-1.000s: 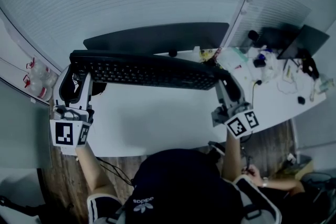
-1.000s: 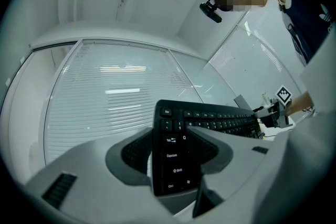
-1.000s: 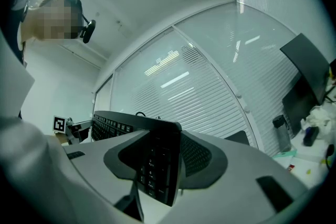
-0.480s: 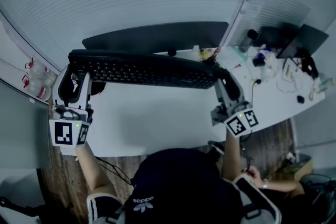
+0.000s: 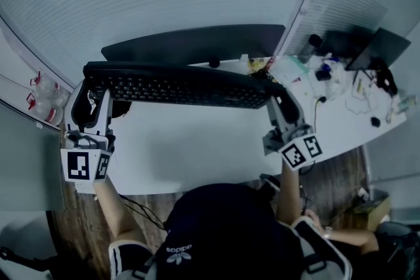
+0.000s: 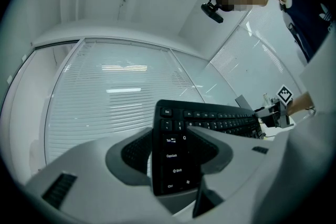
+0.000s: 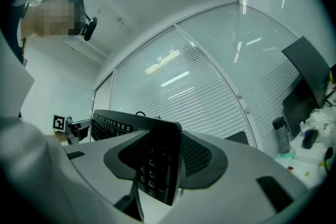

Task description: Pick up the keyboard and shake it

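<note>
The left gripper (image 5: 94, 90) pinches the left end of the black keyboard (image 5: 184, 86), its fingers (image 6: 132, 152) pressed on either side of the Tab and Shift column. The keyboard hangs roughly level above the white worktop (image 5: 190, 147), in front of the monitor (image 5: 197, 44). The right gripper (image 5: 279, 98) clamps the number-pad end between its fingers (image 7: 200, 157). Nothing has visibly shifted since a second ago: both grips and the keyboard's position are unchanged.
</note>
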Action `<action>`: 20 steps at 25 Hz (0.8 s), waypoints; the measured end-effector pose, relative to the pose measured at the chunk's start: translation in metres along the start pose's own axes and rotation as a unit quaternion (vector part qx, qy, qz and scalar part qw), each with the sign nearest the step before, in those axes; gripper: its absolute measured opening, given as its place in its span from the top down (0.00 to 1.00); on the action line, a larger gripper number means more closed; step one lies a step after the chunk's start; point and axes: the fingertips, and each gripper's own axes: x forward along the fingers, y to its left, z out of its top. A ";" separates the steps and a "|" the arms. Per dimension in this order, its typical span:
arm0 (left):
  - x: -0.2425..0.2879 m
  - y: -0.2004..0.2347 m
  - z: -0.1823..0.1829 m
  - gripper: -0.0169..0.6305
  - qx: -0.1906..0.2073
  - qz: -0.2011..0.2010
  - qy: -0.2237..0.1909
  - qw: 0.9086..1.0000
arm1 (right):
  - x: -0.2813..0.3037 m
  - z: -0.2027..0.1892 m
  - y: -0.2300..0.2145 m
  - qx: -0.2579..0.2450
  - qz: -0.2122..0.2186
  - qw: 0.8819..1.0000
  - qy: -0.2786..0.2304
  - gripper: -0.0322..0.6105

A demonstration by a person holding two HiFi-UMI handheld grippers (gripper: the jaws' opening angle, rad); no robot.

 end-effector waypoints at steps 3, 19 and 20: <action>0.000 0.000 0.000 0.65 0.000 0.001 -0.001 1.000 | 0.000 0.001 0.000 -0.005 0.000 1.000 0.001 0.68; 0.001 0.001 -0.001 0.65 -0.003 -0.004 -0.002 1.000 | -0.001 0.002 0.001 -0.008 -0.005 1.000 0.003 0.68; 0.001 0.001 -0.002 0.65 -0.004 -0.004 -0.001 1.000 | -0.001 0.001 0.001 -0.008 -0.005 1.000 0.004 0.68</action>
